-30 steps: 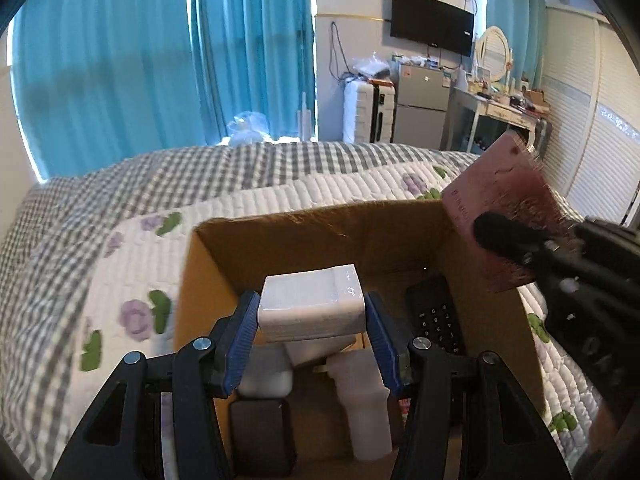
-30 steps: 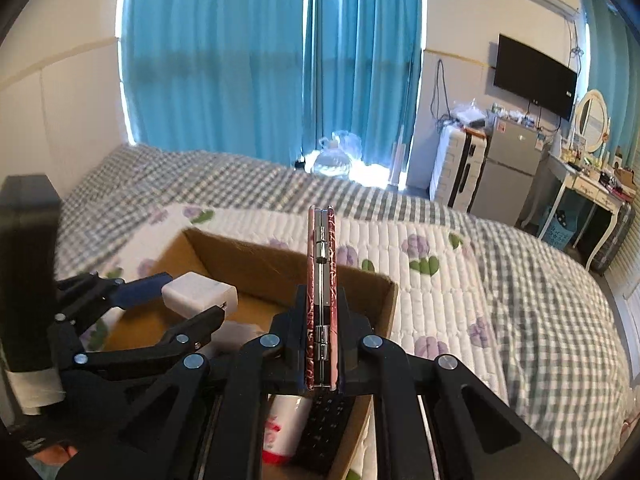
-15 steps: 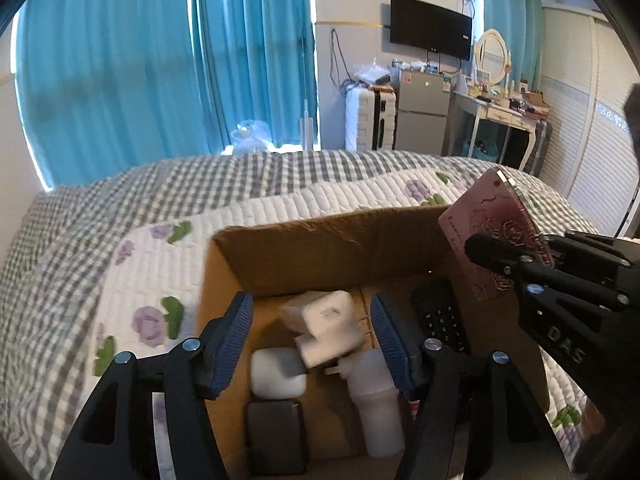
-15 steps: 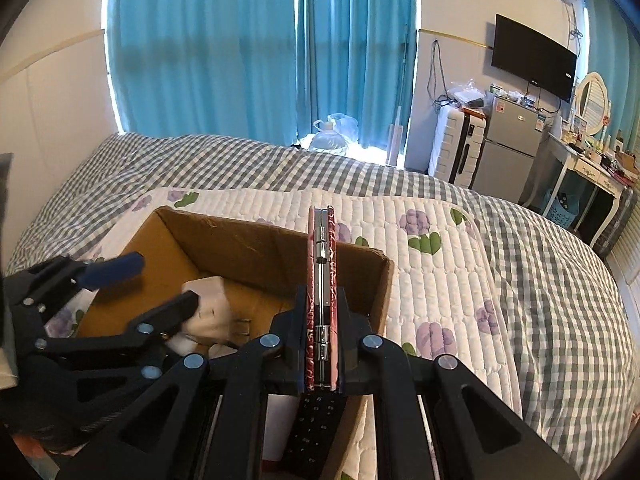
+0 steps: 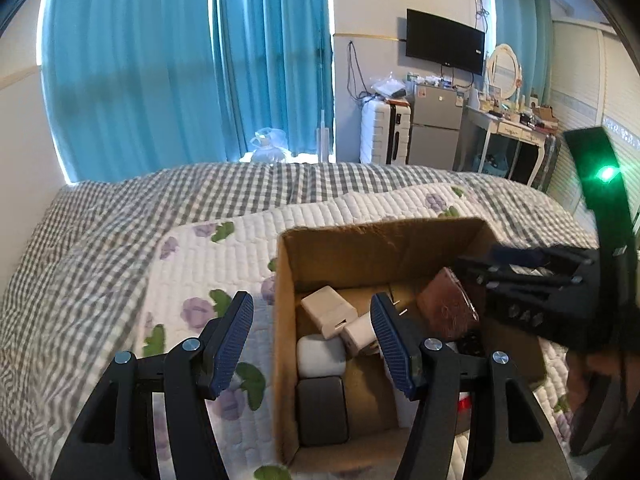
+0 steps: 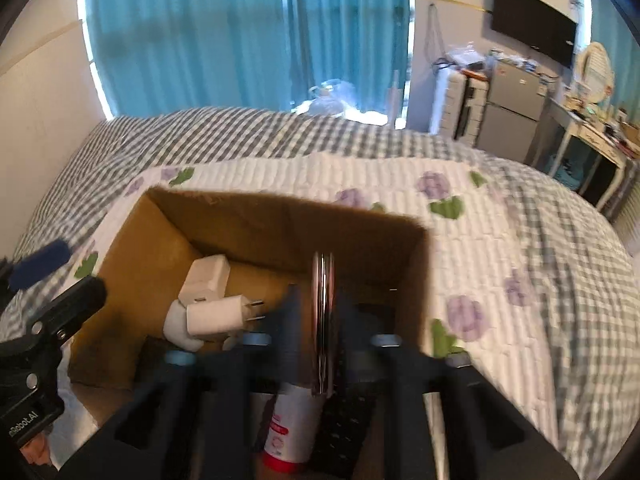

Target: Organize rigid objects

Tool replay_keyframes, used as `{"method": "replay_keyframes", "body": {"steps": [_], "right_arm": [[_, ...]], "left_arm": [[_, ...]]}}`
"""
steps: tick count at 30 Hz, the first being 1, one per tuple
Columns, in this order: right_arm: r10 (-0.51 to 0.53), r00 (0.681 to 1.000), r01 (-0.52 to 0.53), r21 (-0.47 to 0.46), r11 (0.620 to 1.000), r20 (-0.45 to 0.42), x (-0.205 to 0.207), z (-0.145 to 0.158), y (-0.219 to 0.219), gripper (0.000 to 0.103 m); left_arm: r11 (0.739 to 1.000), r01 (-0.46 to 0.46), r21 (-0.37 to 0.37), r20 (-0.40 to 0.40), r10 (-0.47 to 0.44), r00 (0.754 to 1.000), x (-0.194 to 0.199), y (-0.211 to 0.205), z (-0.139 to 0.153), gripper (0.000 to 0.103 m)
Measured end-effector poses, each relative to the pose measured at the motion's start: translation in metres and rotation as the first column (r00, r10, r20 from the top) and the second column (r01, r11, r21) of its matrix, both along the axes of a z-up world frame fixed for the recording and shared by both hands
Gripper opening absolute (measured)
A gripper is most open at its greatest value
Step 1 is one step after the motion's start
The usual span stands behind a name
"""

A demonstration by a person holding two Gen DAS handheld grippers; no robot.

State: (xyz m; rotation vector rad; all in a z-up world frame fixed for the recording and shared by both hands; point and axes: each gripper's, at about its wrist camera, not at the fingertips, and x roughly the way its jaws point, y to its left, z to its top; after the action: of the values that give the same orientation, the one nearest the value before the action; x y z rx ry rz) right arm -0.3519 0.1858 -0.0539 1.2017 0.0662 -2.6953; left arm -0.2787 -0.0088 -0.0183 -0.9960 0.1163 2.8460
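An open cardboard box point(image 5: 400, 240) point(image 6: 120, 264) sits on the bed. Inside lie white charger blocks point(image 5: 328, 310) point(image 6: 218, 314), a white case point(image 5: 320, 356), a dark flat case point(image 5: 322, 414), a white bottle with a red label point(image 6: 290, 428) and a black remote point(image 6: 344, 432). My left gripper point(image 5: 312, 344) is open and empty, raised over the box's left wall. My right gripper point(image 6: 322, 312) is shut on a thin reddish patterned case point(image 6: 323, 320) point(image 5: 446, 308), lowered into the right side of the box.
The box rests on a white quilt with purple flowers point(image 5: 208, 272) over a grey checked bedspread point(image 5: 100, 240). Behind are blue curtains point(image 5: 180, 60), a suitcase point(image 5: 384, 132), a small fridge point(image 5: 434, 126) and a dressing table point(image 5: 512, 128).
My left gripper opened, dropped the white charger block into the box, and drew back to the left. My right gripper has lowered the reddish case into the box.
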Motion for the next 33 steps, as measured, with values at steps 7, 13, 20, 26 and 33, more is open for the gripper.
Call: {"method": "replay_keyframes", "body": {"steps": [7,13,20,26,33], "right_arm": [[-0.025,0.993,0.03,0.042,0.999,-0.116,0.053,0.083,0.006,0.054],[0.004,0.969,0.025,0.117,0.993,-0.247,0.12,0.16,-0.004,0.056],[0.013,0.914,0.067,0.182,0.981,-0.405,0.207,0.217,-0.011,0.085],[-0.048,0.89,0.086,0.063,0.994,-0.453,0.247,0.221,0.003,0.103],[-0.114,0.874,0.115,-0.028,0.993,-0.473,0.25,0.179,0.02,0.103]], "left_arm": [[1.0,-0.006,0.013,-0.075,0.007,0.997,0.054,-0.005,0.059,0.074],[1.0,-0.018,0.009,-0.179,0.019,0.984,0.105,-0.01,0.116,0.079],[0.999,-0.043,0.008,-0.32,0.043,0.947,0.154,-0.019,0.16,0.087],[0.997,-0.074,-0.004,-0.416,0.066,0.907,0.18,-0.022,0.154,0.093],[0.994,-0.106,-0.013,-0.455,0.089,0.886,0.171,-0.013,0.112,0.095]]}}
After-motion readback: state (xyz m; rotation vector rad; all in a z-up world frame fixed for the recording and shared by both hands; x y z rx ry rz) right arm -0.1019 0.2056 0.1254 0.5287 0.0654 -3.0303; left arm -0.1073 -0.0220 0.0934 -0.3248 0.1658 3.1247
